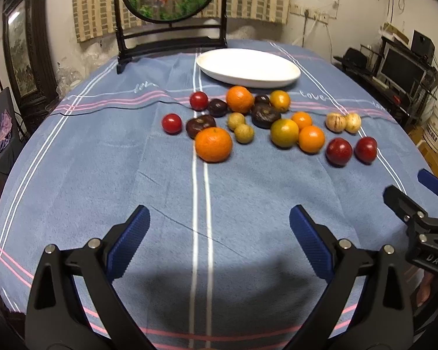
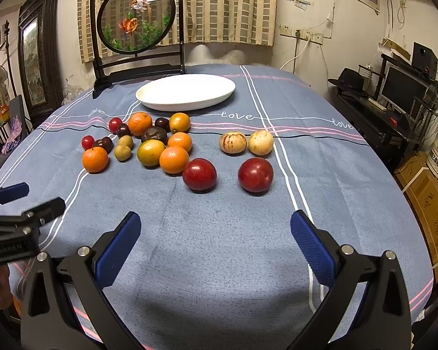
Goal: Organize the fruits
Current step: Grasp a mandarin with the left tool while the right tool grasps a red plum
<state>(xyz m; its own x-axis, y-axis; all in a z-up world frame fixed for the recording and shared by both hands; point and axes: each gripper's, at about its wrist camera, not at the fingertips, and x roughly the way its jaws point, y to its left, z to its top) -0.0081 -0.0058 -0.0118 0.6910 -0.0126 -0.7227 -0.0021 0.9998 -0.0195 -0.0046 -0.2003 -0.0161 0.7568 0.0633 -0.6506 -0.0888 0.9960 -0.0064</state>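
Several fruits lie loose on a blue tablecloth (image 1: 160, 192): oranges (image 1: 213, 144) (image 2: 174, 159), two red plums (image 2: 199, 174) (image 2: 255, 174), two pale striped fruits (image 2: 233, 142), small red tomatoes (image 1: 171, 123), dark purple fruits (image 1: 265, 115) and small tan ones (image 1: 244, 133). A white oval plate (image 1: 248, 68) (image 2: 187, 91) sits empty behind them. My left gripper (image 1: 219, 221) is open near the table's front, well short of the fruits. My right gripper (image 2: 216, 227) is open too, in front of the plums. Each gripper shows at the other view's edge.
A round fish-painted screen on a black stand (image 2: 137, 20) rises at the table's back left, behind the plate. To the right of the table are a dark desk with a monitor (image 2: 403, 90) and cardboard boxes (image 2: 426, 201). A framed picture (image 2: 33, 55) leans at the left wall.
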